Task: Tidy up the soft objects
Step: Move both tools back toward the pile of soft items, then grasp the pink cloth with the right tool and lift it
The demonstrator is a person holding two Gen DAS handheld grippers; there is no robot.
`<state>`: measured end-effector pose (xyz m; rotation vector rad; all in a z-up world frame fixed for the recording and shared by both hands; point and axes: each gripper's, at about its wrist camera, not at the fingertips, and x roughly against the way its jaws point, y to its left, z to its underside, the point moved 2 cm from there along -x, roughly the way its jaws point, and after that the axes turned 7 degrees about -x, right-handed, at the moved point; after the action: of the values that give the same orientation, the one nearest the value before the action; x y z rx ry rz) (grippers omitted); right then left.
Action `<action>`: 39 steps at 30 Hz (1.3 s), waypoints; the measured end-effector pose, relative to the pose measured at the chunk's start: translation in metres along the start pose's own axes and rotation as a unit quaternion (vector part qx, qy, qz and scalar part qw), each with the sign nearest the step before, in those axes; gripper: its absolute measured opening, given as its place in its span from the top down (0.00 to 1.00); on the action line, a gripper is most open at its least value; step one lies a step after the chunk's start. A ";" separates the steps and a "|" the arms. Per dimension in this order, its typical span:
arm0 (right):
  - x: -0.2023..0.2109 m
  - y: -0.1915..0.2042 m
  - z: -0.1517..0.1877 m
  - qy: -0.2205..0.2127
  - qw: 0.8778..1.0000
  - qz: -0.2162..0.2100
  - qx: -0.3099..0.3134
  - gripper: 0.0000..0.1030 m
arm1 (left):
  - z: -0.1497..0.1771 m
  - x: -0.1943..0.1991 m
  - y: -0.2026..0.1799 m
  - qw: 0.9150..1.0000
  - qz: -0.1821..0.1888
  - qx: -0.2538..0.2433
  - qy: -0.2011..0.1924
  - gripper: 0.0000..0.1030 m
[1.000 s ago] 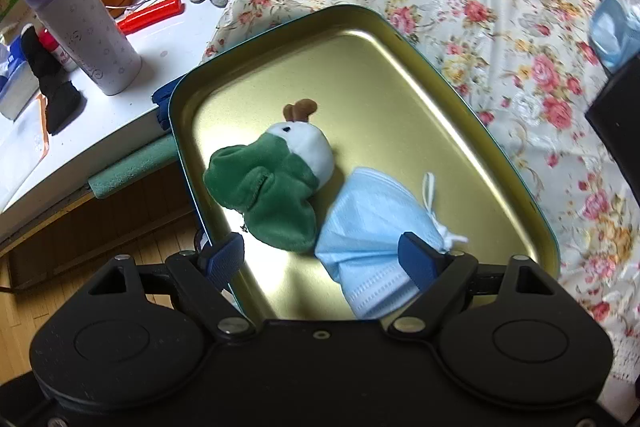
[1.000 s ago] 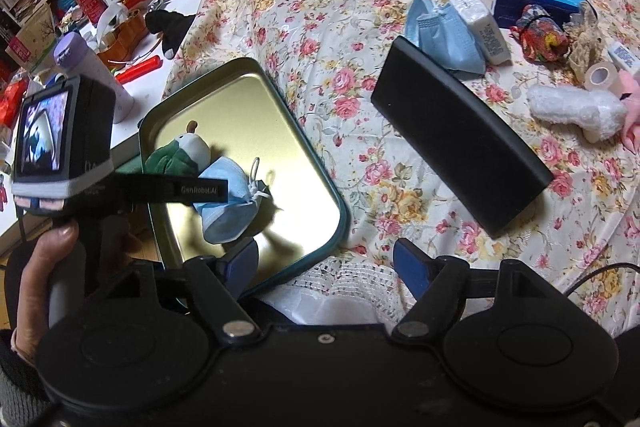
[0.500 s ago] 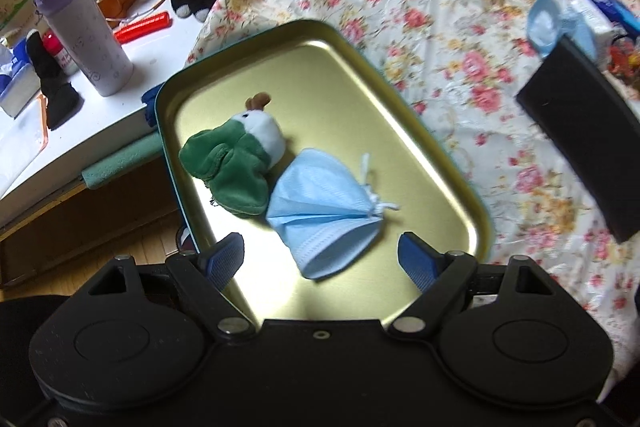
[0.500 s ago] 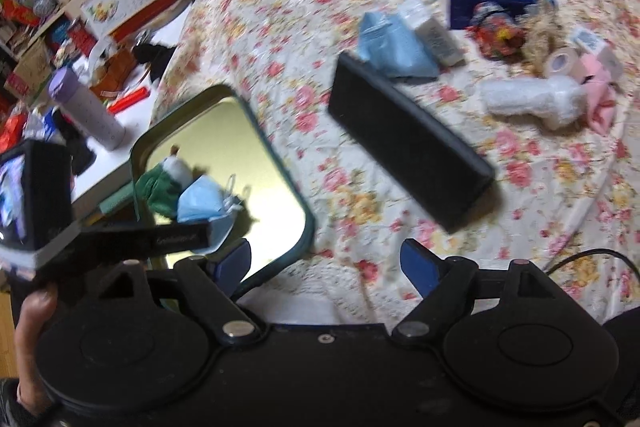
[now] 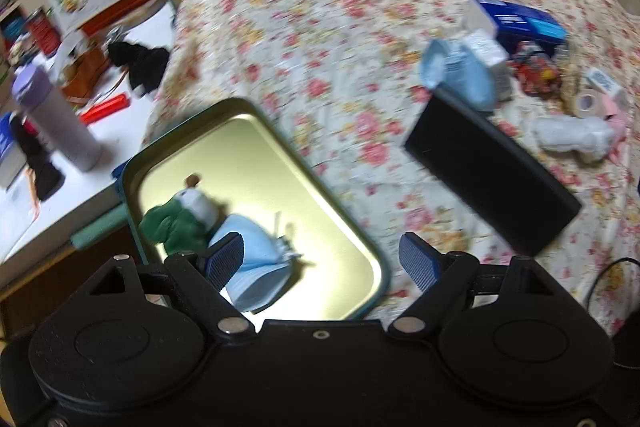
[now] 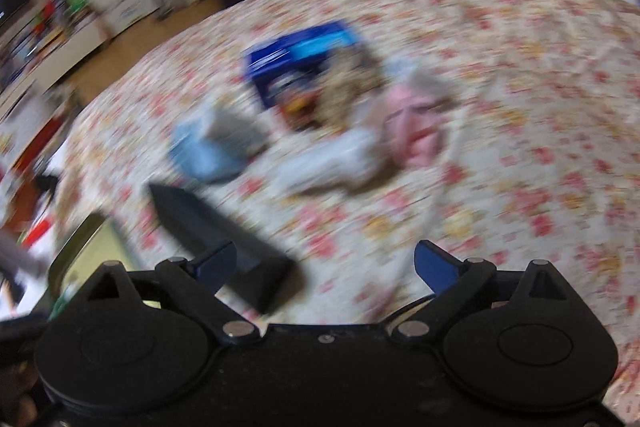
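Left wrist view: the left gripper (image 5: 322, 259) hangs over the near edge of the bed (image 5: 360, 27), its jaws apart with nothing between them. Below it the gold tin (image 5: 320, 211) lies on the floral cover at the bed's left edge. In it a green plush (image 5: 174, 225) and a blue mask (image 5: 256, 267) lie touching, side by side. To the right a black case (image 5: 492, 171) lies flat on the cover, well apart from the tin. Past its far end are a second mask (image 5: 460, 75), a blue box (image 5: 520, 23), a white plush (image 5: 572, 139) and a tape roll (image 5: 586, 103), bunched together. Left of the bed, a counter (image 5: 80, 179) carries a purple bottle (image 5: 52, 119) and a red pen (image 5: 106, 109).

Right wrist view: heavily blurred. The right gripper (image 6: 326, 265) has just been opening and its jaws stand wide, empty. The case (image 6: 208, 223) lies below its left finger, the tin (image 6: 88, 251) at the lower left. Farther off sit the mask (image 6: 204, 151), the box (image 6: 296, 55), the white plush (image 6: 332, 167) and something pink (image 6: 416, 131).
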<state>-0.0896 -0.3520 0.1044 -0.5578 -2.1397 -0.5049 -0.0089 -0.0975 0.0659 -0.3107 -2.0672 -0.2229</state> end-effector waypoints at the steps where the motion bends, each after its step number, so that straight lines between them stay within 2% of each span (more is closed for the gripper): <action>1: 0.000 -0.008 -0.006 -0.010 1.000 0.010 -0.008 0.07 | -0.003 0.002 -0.005 1.000 0.003 -0.006 -0.002 0.20; 8: -0.009 -0.057 -0.046 -0.053 0.995 0.057 -0.063 0.03 | -0.024 0.010 -0.043 0.999 0.001 -0.052 -0.016 0.20; 12: -0.026 -0.077 -0.069 -0.046 0.993 0.067 -0.087 0.03 | -0.038 0.011 -0.058 0.998 -0.007 -0.060 -0.017 0.20; 18: -0.054 -0.099 -0.107 -0.024 0.989 0.059 -0.134 0.09 | -0.058 0.005 -0.077 0.997 0.016 -0.072 -0.012 0.20; 21: -0.070 -0.107 -0.126 -0.017 0.986 0.056 -0.159 0.09 | -0.068 0.001 -0.088 0.997 0.015 -0.079 -0.008 0.20; 24: -0.089 -0.111 -0.139 0.004 0.982 0.047 -0.185 0.09 | -0.078 -0.006 -0.096 0.997 0.013 -0.082 -0.001 0.20; 30: -0.122 -0.105 -0.150 0.055 0.975 0.018 -0.216 0.17 | -0.094 -0.017 -0.109 0.996 0.018 -0.088 0.006 0.20; 34: -0.136 -0.096 -0.151 0.056 0.975 -0.002 -0.213 0.19 | -0.101 -0.023 -0.115 0.995 0.001 -0.099 0.000 0.20; 39: -0.154 -0.084 -0.142 0.053 0.982 0.023 -0.179 0.20 | -0.113 -0.036 -0.116 0.995 -0.005 -0.101 0.009 0.20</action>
<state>0.0373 -0.5290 0.0460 -0.7590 -1.9407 -0.8842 0.0655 -0.2449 0.0865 -0.4202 -2.0311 -0.4398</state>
